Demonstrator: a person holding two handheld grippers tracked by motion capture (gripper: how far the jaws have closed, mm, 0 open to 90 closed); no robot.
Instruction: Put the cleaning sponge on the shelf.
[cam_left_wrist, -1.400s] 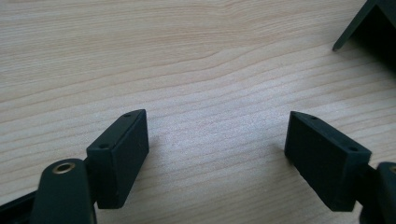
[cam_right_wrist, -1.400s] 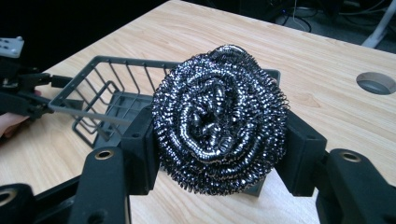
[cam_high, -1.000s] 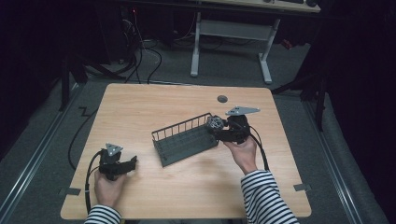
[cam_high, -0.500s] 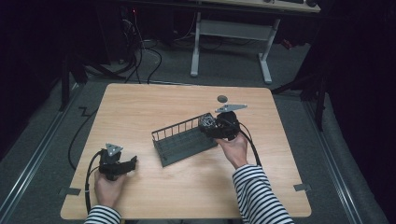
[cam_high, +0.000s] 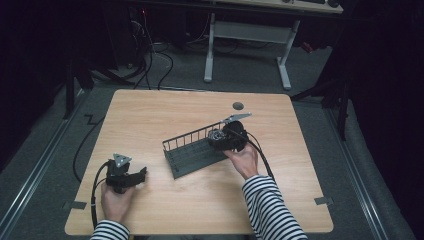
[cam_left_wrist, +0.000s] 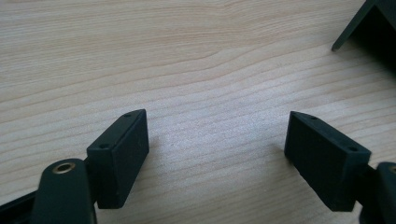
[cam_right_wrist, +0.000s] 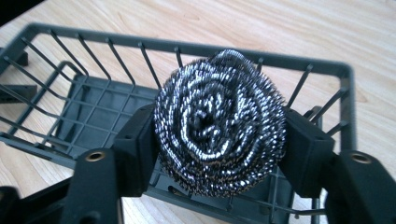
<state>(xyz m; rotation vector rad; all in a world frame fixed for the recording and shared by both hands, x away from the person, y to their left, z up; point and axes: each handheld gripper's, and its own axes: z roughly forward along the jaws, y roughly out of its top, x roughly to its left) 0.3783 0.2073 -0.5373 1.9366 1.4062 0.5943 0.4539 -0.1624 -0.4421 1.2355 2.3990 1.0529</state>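
Observation:
A dark grey wire basket (cam_high: 192, 155) lies slanted at the table's middle. My right gripper (cam_high: 219, 138) reaches into its right end with a round steel wool scourer (cam_high: 215, 135) between the jaws. In the right gripper view the scourer (cam_right_wrist: 219, 121) hangs over the basket's floor (cam_right_wrist: 93, 112), and both pads (cam_right_wrist: 137, 149) still touch its sides. These jaws have just been opening, and the scourer has puffed out between them. My left gripper (cam_high: 142, 174) rests near the front left of the table. It is open (cam_left_wrist: 217, 144) over bare wood with nothing between its jaws.
A small dark round disc (cam_high: 238, 105) lies on the table (cam_high: 150, 115) behind the basket. A corner of the basket (cam_left_wrist: 369, 23) shows at the top right of the left gripper view. Cables and a white desk frame (cam_high: 210, 50) stand on the floor beyond the far edge.
My right hand has moved left and down, bringing the scourer over the basket's right end. Its jaws now stand wider around the scourer. The left hand has stayed put.

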